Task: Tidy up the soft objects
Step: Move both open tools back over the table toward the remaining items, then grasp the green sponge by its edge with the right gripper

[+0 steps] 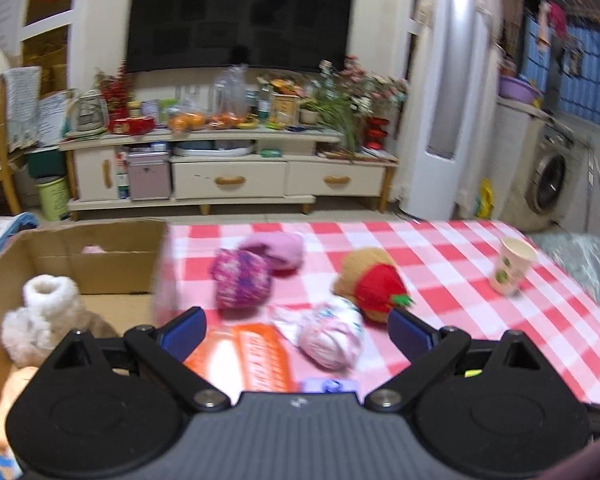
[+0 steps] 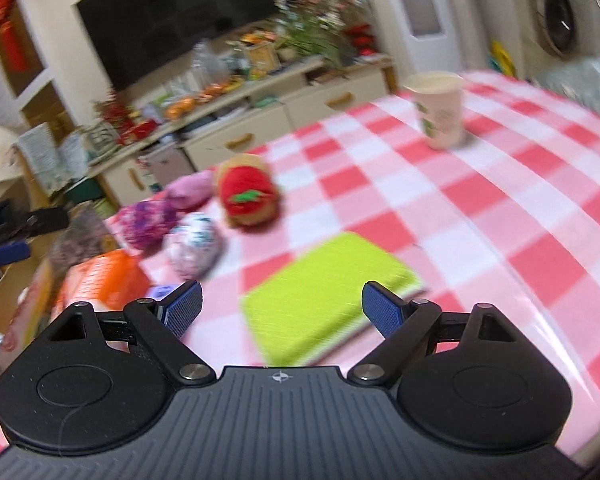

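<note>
The left gripper point(image 1: 296, 330) hangs over the near edge of the table point(image 1: 480, 280), its jaws spread wide and holding nothing, and the nearest soft thing is the pale pink sock ball point(image 1: 332, 338), which sits just ahead of the jaws, low and slightly right of centre in the left wrist view. It looks roughly egg-shaped, with its long axis running from the lower right up toward the upper left, where a loose flap of fabric trails; a grip across its short side seems the likelier fit. Behind it, toward the middle of the frame, lie a purple knit ball point(image 1: 242, 278), a pink ball point(image 1: 278, 249) touching it, and a brown and red plush toy point(image 1: 370, 284) to the right. The cardboard box point(image 1: 100, 240) fills the left of the frame and already holds a white fluffy toy point(image 1: 40, 312). The right gripper point(image 2: 282, 308), jaws also wide and empty, points over a green notebook point(image 2: 328, 292); in its view the soft things sit well off toward the left. By that judgement the left hand is the nearer one for the next pick.
</note>
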The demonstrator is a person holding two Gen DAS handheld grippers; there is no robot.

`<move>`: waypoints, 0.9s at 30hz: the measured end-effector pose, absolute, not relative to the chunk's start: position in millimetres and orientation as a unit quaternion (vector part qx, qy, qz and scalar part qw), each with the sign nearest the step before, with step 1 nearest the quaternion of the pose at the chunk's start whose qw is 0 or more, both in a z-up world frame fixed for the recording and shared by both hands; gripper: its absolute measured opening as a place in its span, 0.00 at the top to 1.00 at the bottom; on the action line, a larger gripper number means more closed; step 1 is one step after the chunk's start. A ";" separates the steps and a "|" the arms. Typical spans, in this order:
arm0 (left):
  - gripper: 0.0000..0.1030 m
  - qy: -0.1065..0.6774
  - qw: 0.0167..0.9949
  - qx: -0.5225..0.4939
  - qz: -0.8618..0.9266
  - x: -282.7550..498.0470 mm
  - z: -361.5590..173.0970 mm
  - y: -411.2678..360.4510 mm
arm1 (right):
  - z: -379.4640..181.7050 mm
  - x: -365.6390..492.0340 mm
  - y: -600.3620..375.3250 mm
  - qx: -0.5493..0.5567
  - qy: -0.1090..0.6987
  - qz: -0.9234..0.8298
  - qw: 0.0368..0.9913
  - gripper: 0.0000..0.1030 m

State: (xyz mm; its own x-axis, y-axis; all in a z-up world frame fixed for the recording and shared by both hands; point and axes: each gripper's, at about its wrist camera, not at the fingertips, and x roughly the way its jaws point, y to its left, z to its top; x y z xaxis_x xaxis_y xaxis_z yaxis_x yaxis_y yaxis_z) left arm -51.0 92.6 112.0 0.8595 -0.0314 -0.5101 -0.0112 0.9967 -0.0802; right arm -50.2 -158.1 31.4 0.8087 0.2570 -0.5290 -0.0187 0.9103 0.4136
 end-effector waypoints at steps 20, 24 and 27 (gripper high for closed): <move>0.06 0.320 0.940 0.094 -0.074 -41.7 57.3 -4.2 | -3.4 -14.3 -201.9 0.324 0.351 0.100 0.873 0.00; 0.06 0.327 0.937 0.109 -0.060 -34.7 48.1 -10.8 | -3.2 -11.2 -205.5 0.344 0.350 0.115 0.864 0.00; 0.06 0.337 0.932 0.125 -0.052 -29.8 41.3 -15.1 | -4.5 -10.0 -206.3 0.364 0.347 0.131 0.855 0.00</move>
State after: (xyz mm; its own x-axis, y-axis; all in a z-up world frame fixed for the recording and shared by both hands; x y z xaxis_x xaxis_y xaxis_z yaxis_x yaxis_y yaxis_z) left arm -29.8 -15.1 41.3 0.7681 -0.0132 -0.6402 0.1812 0.9634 0.1975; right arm -10.0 -206.3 -4.5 0.7253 0.4757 -0.4977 0.0291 0.7010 0.7125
